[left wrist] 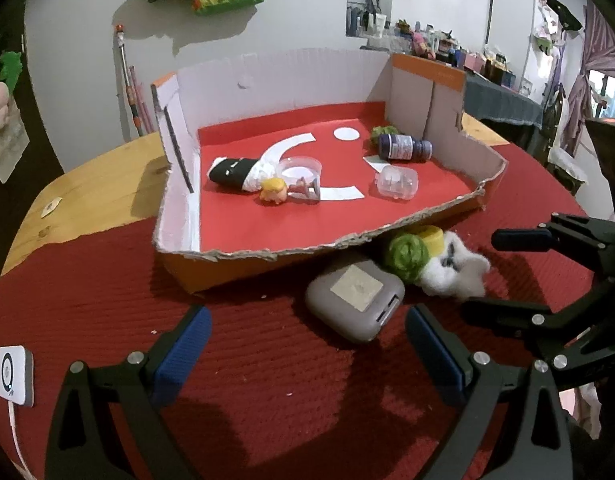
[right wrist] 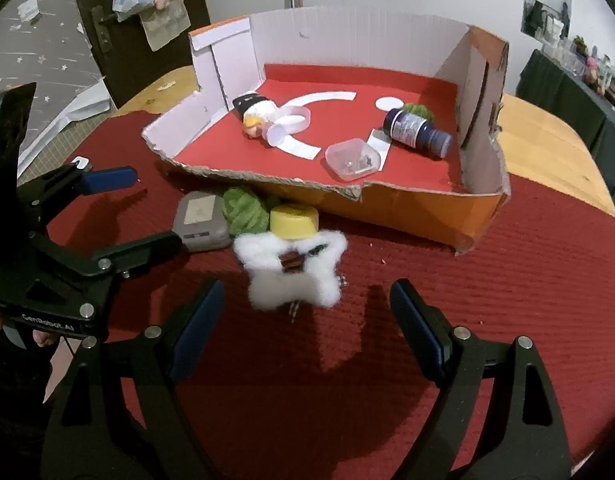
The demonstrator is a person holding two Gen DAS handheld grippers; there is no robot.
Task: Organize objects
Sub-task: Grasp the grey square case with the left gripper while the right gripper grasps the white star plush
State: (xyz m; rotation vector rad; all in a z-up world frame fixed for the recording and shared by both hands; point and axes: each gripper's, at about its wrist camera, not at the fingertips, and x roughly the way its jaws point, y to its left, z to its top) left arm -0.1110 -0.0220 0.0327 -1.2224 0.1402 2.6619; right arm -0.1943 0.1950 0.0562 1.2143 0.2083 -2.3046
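- Two grippers were in play, and both stood spread with nothing between the pads: the left gripper (left wrist: 307,350) low in the left wrist view, the right gripper (right wrist: 305,320) low in the right wrist view.
- Four loose things huddled on the red table (left wrist: 267,380) just in front of the cardboard box (left wrist: 227,258), at centre-right of the left wrist frame: a grey case (left wrist: 355,304), a green yarn ball (left wrist: 407,254), a yellow cap (left wrist: 431,236) and a white fluffy star (left wrist: 453,272), all touching or nearly so.
- The star lay nearest the right gripper, just ahead of its open fingers in the lower middle of the right wrist frame, so I judged it the likely pick for that hand.
- The grey case sat just beyond the left gripper's blue pads (left wrist: 183,344), flat on the cloth, a likely target for that side.
- Inside the box, on its red floor, a dark bottle (left wrist: 403,147) lay on its side at upper right, a clear small container (left wrist: 395,182) sat near it, and a small doll (left wrist: 273,190) rested at centre against a black-and-white roll (left wrist: 235,172).
- The box's near wall was torn low, which I judged an easy way in.
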